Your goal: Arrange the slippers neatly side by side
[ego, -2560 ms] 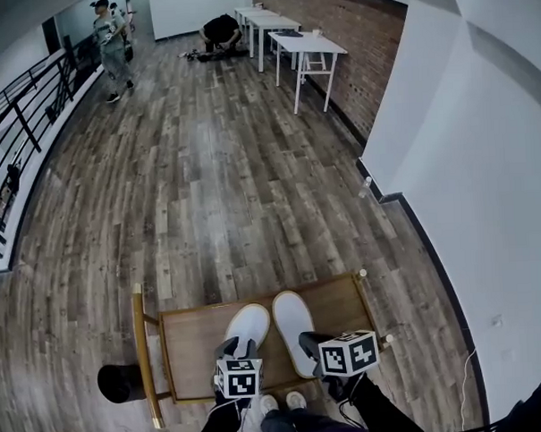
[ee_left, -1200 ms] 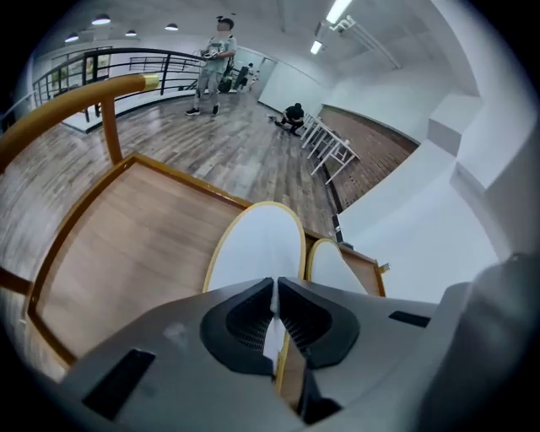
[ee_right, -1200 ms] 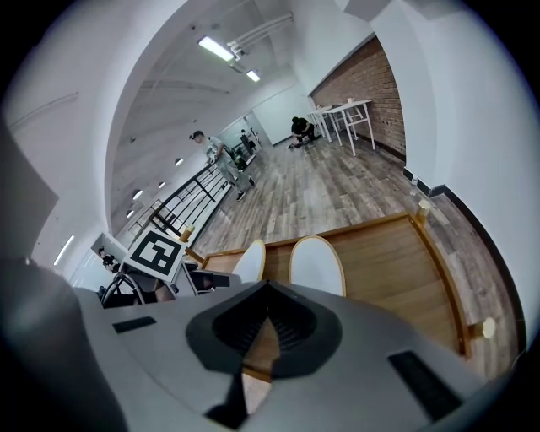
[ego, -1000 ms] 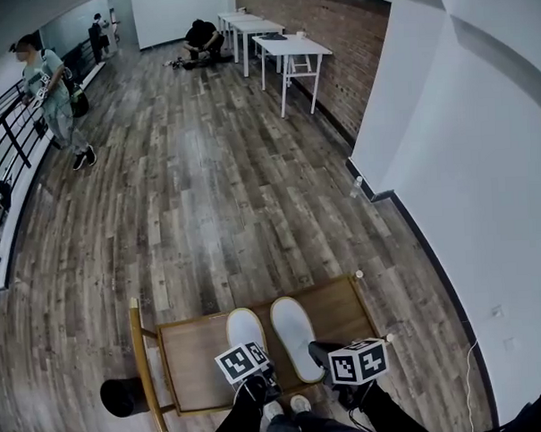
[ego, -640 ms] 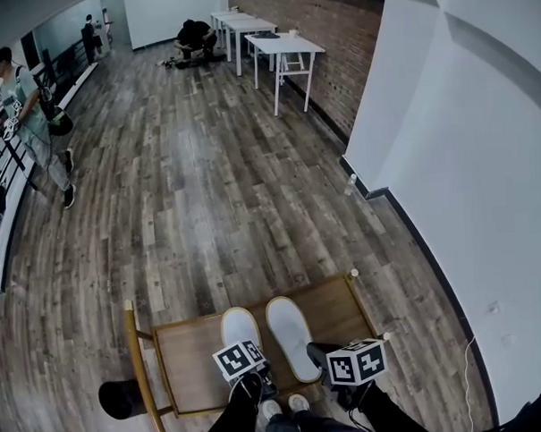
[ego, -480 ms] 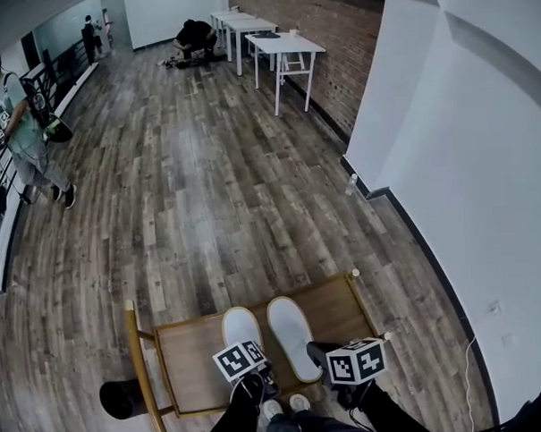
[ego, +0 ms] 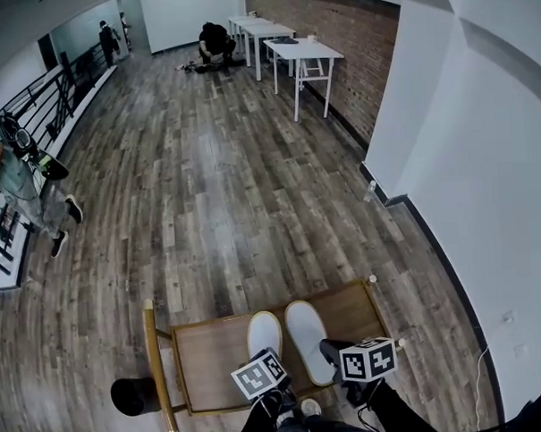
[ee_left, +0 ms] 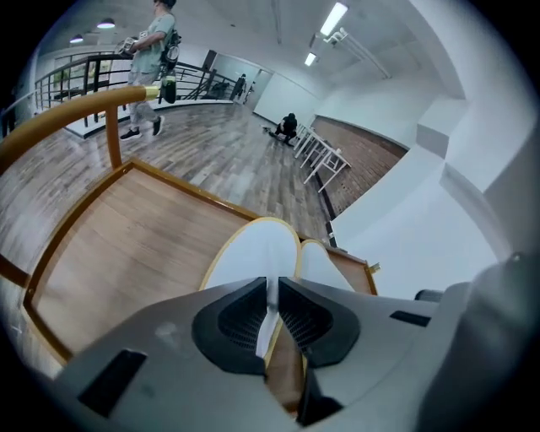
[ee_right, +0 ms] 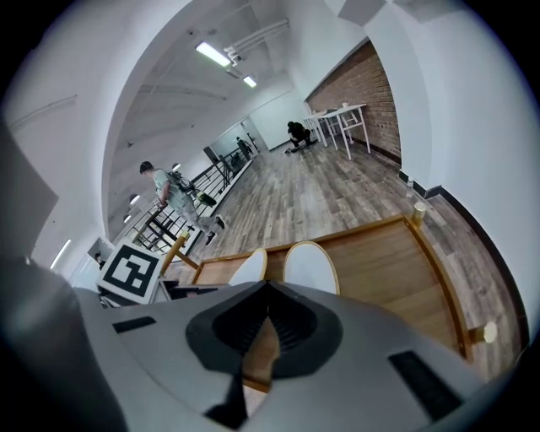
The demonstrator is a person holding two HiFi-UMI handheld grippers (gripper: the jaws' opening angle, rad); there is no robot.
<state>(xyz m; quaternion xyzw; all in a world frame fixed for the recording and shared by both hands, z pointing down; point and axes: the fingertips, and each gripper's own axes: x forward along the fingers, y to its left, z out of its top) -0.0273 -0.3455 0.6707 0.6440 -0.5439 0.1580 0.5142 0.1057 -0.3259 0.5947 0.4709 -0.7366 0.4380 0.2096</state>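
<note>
The left slipper [ego: 264,332] and right slipper [ego: 308,336], flat white ovals with tan rims, lay side by side on the desk [ego: 205,357], smooth rimmed wood. The left tongs [ee_left: 272,291], just opening, stood slightly spread, the left slipper's heel rim in the gap. The right tongs [ee_right: 267,293], pressed together and empty, hung near the right slipper's heel.

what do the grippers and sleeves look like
Both the left gripper and right gripper have smooth grey plastic bodies, dark ribbed pads inside the jaws and a white cube with black square markers. The sleeves are black. The left jaws have just been opening, with the white slipper edge between them.
</note>
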